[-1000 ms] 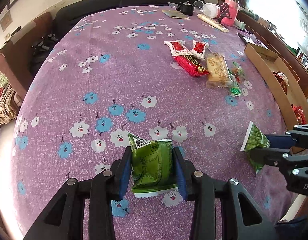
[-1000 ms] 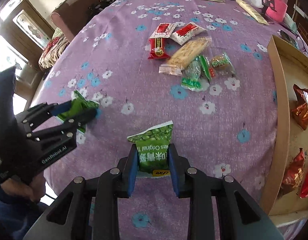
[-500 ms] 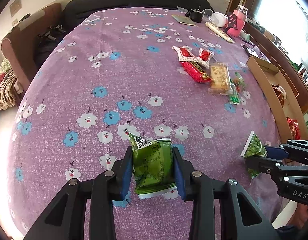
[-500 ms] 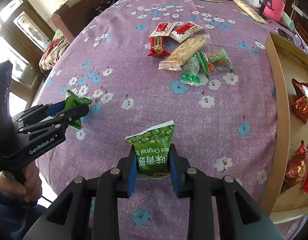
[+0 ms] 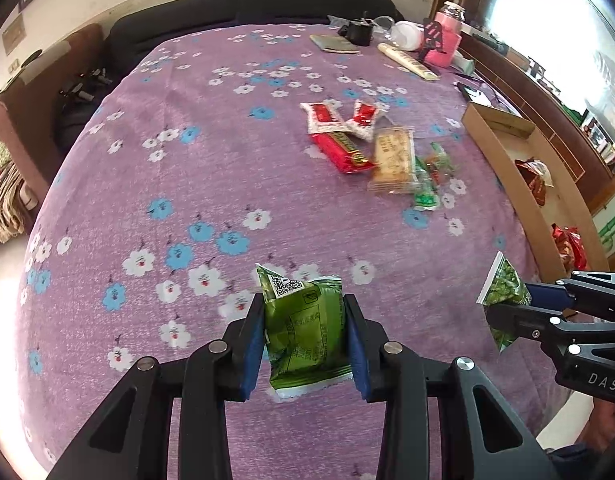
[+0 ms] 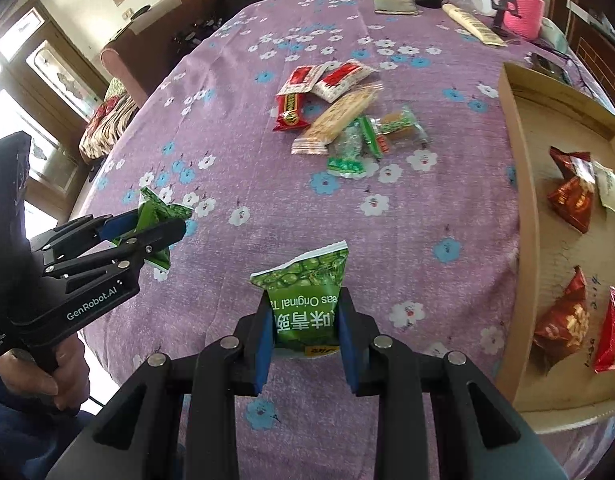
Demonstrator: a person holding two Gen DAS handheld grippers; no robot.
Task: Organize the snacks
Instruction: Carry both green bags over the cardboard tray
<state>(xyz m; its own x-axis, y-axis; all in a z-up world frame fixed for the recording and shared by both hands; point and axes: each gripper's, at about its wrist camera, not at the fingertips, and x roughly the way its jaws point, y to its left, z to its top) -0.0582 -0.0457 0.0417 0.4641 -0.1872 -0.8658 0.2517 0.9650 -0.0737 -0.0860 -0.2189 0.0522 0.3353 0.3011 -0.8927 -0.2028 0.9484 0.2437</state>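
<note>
The left tongs [image 5: 305, 340] are clamping a crinkled green foil snack packet with a QR code [image 5: 303, 332] between their blue pads, the jaws standing only as far apart as the packet's width. The packet is hanging above the near part of the desk covered in purple flowered cloth [image 5: 179, 168], its lower edge clear of the pads.

The right tongs [image 6: 305, 330] are gripping a green pea snack bag with white lettering [image 6: 307, 292] by its lower half, jaws closed onto both sides; the bag's top is sticking up ahead of the fingertips, printing upside down.

A loose pile of red, tan and green snack wrappers [image 6: 335, 116] is lying mid-desk, well apart from both tongs. A shallow brown cardboard tray [image 6: 523, 216] is sitting at the desk's right side, with dark red foil snack bags [image 6: 567, 196] lying inside it.
</note>
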